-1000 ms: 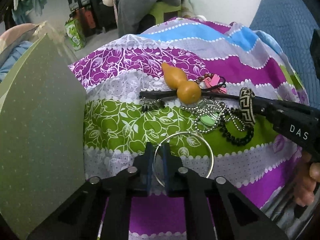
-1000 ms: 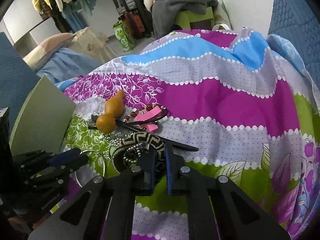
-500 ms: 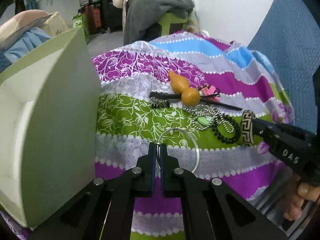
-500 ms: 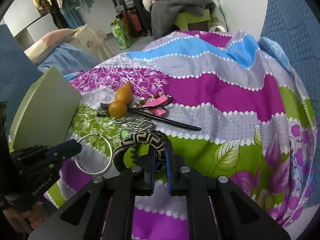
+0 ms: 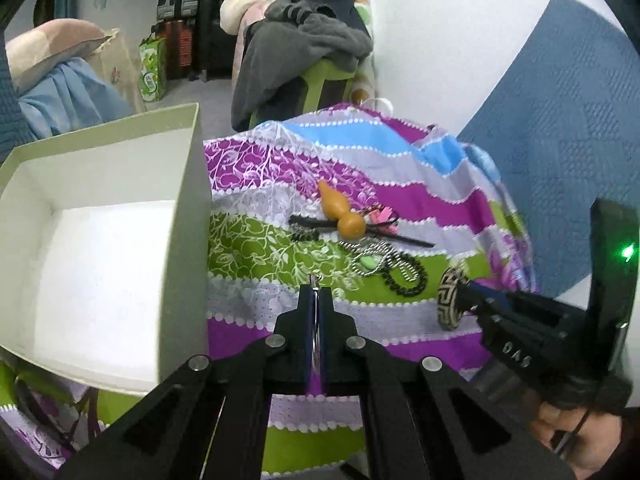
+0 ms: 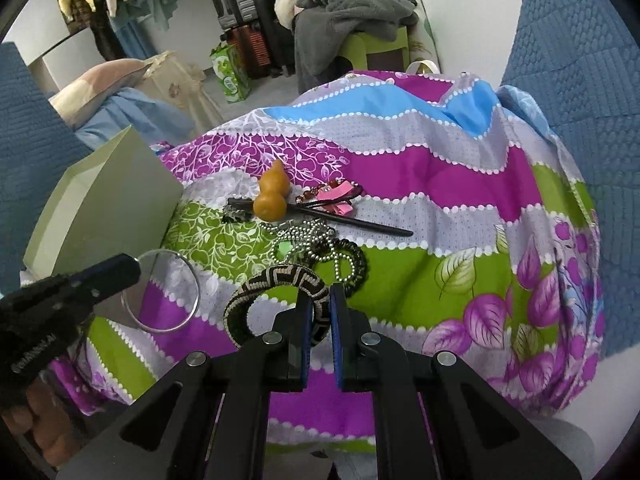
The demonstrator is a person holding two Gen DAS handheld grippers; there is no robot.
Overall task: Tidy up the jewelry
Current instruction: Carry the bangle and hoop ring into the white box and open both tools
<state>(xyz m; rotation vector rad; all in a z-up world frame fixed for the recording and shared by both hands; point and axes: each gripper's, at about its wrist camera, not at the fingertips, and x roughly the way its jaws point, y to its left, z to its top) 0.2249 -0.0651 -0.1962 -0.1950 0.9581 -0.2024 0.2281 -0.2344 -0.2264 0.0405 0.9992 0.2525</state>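
My left gripper [image 5: 316, 292] is shut on a thin silver bangle [image 6: 170, 292], seen edge-on between its pads, held above the bedspread just right of the open pale green box [image 5: 188, 216]. My right gripper [image 6: 320, 300] is shut on a black-and-cream patterned woven bracelet [image 6: 276, 284], also visible in the left wrist view [image 5: 450, 300], lifted off the cloth. On the spread lie an orange gourd charm [image 6: 272, 196], a black hair stick [image 6: 348, 220], a pink clip [image 6: 340, 196], a silver bead chain [image 6: 308, 236] and a black beaded bracelet [image 6: 348, 256].
The box's white inside [image 5: 100, 272] shows at the left. A blue quilted headboard [image 5: 568, 128] stands at the right. A green stool piled with grey clothes [image 5: 304, 52], suitcases and a pillow are on the floor beyond the bed.
Both grippers rose away from the jewelry pile with their pieces. The left one swung toward the box, whose open inside now shows; the bangle has turned edge-on.
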